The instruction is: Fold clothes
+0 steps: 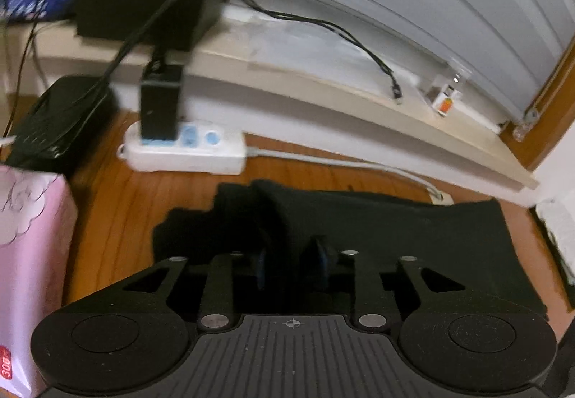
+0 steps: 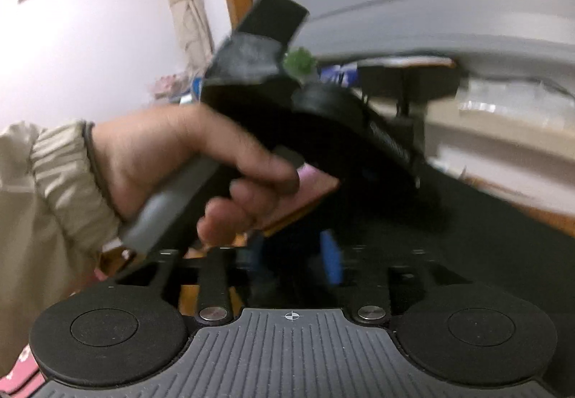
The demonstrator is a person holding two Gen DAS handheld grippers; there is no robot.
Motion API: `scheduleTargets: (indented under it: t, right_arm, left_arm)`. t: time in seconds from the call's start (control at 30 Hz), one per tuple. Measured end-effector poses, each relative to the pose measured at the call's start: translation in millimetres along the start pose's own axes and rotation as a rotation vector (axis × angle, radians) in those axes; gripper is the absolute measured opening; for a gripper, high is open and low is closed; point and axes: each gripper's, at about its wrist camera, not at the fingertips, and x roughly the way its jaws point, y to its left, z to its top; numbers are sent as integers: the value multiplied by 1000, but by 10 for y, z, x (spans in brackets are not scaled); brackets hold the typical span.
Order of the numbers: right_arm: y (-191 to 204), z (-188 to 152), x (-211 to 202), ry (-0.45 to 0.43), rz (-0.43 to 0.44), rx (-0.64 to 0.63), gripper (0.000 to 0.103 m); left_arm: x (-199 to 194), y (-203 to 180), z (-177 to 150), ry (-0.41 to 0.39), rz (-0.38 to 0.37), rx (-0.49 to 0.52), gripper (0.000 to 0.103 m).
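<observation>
Black garment (image 1: 395,240) lies on the wooden floor (image 1: 118,218), partly folded with one rumpled end left to square; both claws, left (image 1: 293,265) and right (image 2: 298,261), hang slightly spread, pinching nothing.

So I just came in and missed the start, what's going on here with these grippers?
A person is folding clothes with a hand-held gripper in each hand. A black garment lies spread on the wooden floor, near a white power strip. The left gripper and right gripper are both over it, jaws apart, gripping nothing. The left hand shows in the right view.

Wooden table (image 1: 118,204), black garment (image 1: 395,236), power strip (image 1: 187,150), pink pack (image 1: 28,254)
</observation>
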Motion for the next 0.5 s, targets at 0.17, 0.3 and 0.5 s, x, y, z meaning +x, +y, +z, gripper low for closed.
scheduleTargets:
  t: [0.17, 0.3, 0.5]
  right_arm:
    - [-147, -8, -165, -8, 22, 22, 42]
    - [-273, -56, -360, -34, -2, 20, 40]
    - [-471, -270, -270, 65, -52, -7, 20]
  left_arm:
    - [-307, 76, 45, -124, 104, -23, 67]
    - [-519, 43, 80, -220, 152, -11, 71]
    - [-414, -251, 39, -230, 119, 74, 78]
